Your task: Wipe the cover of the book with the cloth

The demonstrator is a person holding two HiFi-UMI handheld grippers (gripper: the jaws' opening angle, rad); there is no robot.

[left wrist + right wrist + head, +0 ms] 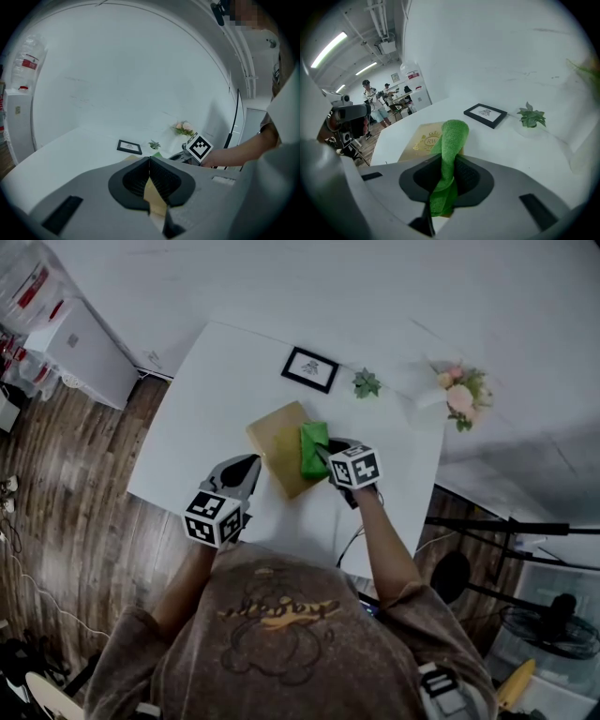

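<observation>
White bench (187,418) carries the book (277,437); our right tool (449,168) pinches the cloth (452,133) on its cover, and our left tool (150,164) is pressed together. We judge wiping is under way: next, we sweep across the cover.

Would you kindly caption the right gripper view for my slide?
Right gripper clamping the green cloth over the tan book.

- A white table (192,418) stood against a plain white wall (140,79).
- Dark wooden plank floor (66,493) lay to its left.
- Along the table's far side sat a black picture frame (310,369), a small green plant (367,383) and pink flowers (459,395), from left to right.
- A white cabinet (80,352) stood at the far left.
- A black fan (553,624) stood on the floor at the near right.
- Strip lights (329,48) glowed on the ceiling.
</observation>
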